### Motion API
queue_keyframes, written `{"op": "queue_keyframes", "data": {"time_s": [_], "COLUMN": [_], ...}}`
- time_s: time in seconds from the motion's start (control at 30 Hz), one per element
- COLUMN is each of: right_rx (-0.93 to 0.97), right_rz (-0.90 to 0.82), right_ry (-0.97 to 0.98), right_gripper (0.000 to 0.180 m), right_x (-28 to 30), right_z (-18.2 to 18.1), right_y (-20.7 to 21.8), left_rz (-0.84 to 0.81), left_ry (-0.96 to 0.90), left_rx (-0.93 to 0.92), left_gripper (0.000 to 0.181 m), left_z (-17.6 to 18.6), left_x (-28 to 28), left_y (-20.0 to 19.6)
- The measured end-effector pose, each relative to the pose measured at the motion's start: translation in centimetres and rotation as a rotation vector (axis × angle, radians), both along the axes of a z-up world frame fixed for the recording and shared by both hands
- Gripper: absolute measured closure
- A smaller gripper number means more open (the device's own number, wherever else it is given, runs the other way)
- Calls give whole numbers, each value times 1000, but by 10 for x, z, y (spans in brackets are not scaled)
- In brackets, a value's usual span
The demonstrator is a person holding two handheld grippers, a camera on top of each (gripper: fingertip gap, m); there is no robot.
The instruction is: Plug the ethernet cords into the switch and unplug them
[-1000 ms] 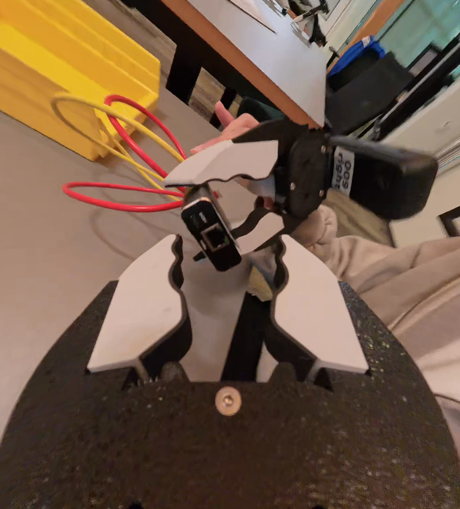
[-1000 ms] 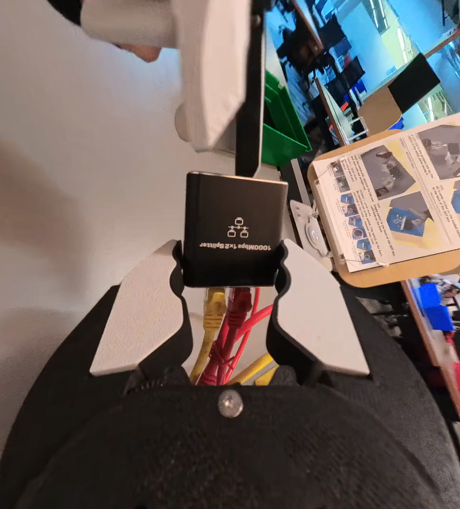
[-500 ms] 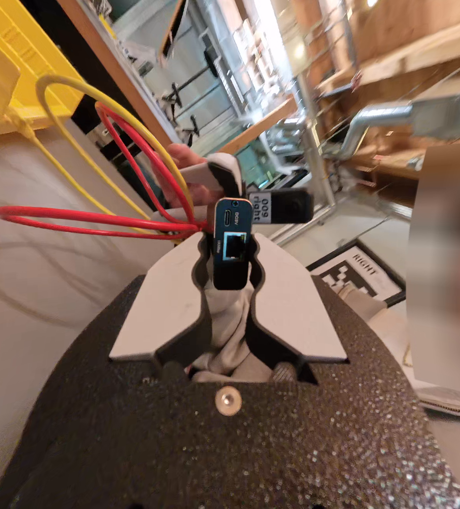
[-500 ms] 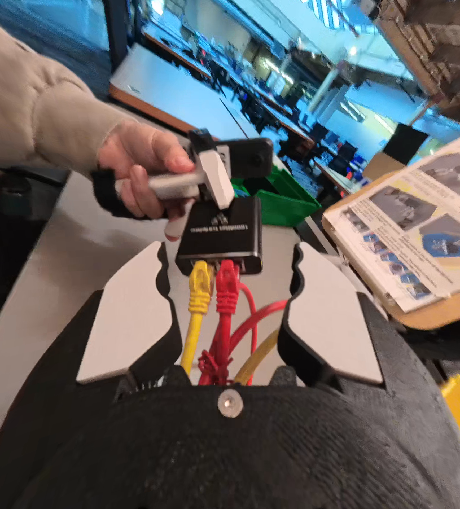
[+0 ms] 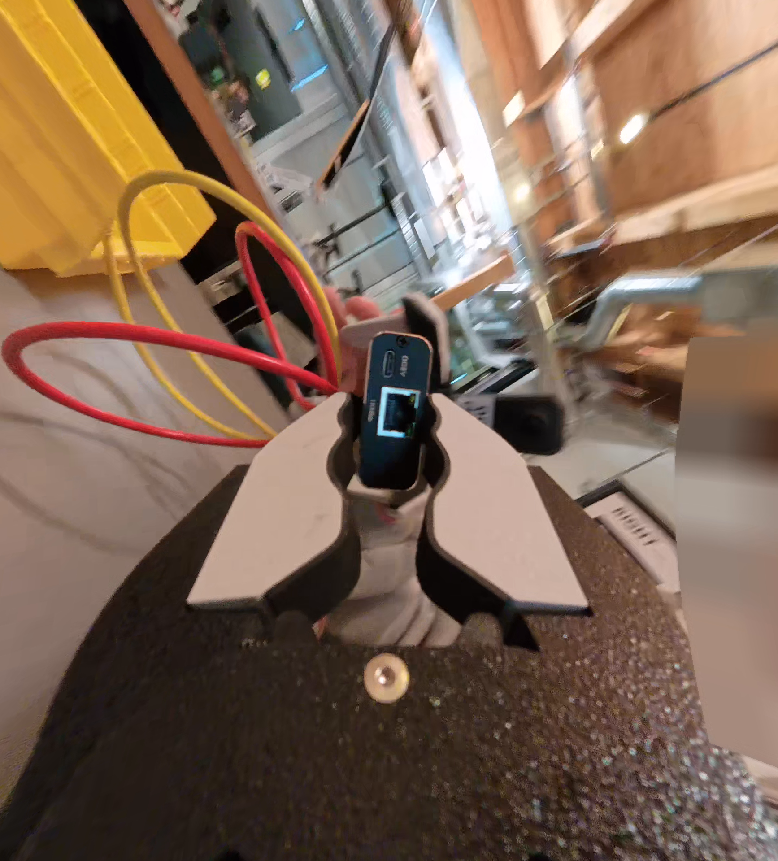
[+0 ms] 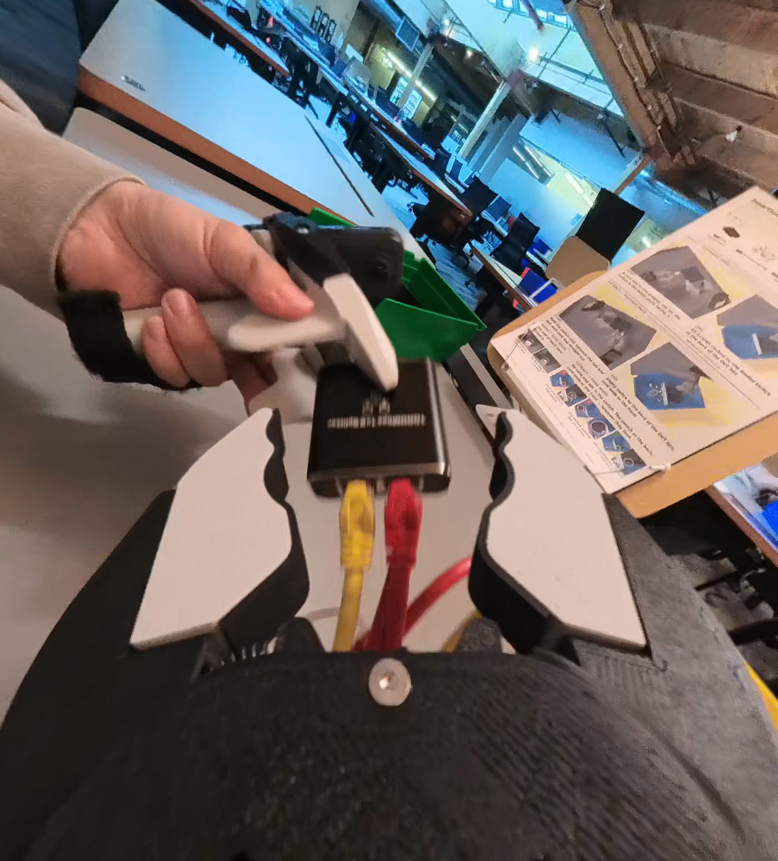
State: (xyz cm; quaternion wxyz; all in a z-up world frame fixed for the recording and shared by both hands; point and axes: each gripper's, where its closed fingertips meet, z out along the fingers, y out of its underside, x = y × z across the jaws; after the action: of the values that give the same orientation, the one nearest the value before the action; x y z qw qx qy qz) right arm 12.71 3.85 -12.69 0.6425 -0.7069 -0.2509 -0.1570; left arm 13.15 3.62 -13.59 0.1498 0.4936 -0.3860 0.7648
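Left gripper (image 5: 389, 435) is clamped on the black switch (image 5: 394, 410); right gripper (image 6: 384, 470) gapes wide, empty, yellow cord (image 6: 354, 526) and red cord (image 6: 401, 522) plugged in between its fingers.

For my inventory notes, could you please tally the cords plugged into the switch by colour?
Yellow cord: 1
Red cord: 1
Total: 2, both plugged side by side into the black switch.
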Motion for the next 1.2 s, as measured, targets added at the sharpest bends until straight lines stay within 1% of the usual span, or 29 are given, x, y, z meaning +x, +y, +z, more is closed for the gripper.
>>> {"op": "queue_keyframes", "data": {"time_s": [0.03,0.07,0.13,0.17,0.27,0.33,0.37,0.43,0.5,0.57,0.67,0.77,0.9,1.03,1.1,1.13,1.17,1.2], "right_rx": [-1,4,78,85,-3,-42,3,57,27,38,70,73,12,-71,-90,-96,-125,-147], "right_rz": [-16,-26,-11,-5,-33,50,100,105,138,159,136,120,122,164,197,194,206,214], "right_ry": [21,32,56,65,22,42,56,63,80,109,91,64,42,51,60,48,43,33], "right_gripper": [93,93,92,93,96,89,90,88,94,96,95,101,102,103,103,103,103,103], "right_x": [6,10,10,8,12,0,-8,-9,-13,-15,-13,-13,-14,-20,-26,-26,-28,-30], "right_z": [-2,-3,6,7,-14,-26,-22,-16,-21,-23,-23,-26,-30,-37,-37,-38,-41,-44], "right_y": [0,-1,-2,-2,5,9,9,11,12,13,16,20,19,16,15,15,14,15], "left_rz": [1,4,10,16,24,10,8,29,52,84,143,177,171,56,-46,-96,-132,-153], "left_ry": [-7,-13,-9,1,37,73,80,96,110,118,122,123,126,113,112,122,130,141], "left_rx": [-75,-112,-108,-137,-135,-128,-140,-174,-188,-193,-222,-233,-183,11,105,147,172,185], "left_gripper": [155,156,155,155,155,154,155,155,155,155,154,155,155,155,145,143,140,134], "left_z": [6,8,5,6,0,-7,-8,-8,-8,-9,-8,-9,-10,-16,-17,-20,-22,-23], "left_x": [-1,-2,-3,-2,0,0,0,0,0,0,2,4,2,-7,-17,-22,-26,-28], "left_y": [4,7,5,4,-1,-10,-12,-10,-9,-8,-4,0,-1,-4,-10,-14,-17,-21]}}
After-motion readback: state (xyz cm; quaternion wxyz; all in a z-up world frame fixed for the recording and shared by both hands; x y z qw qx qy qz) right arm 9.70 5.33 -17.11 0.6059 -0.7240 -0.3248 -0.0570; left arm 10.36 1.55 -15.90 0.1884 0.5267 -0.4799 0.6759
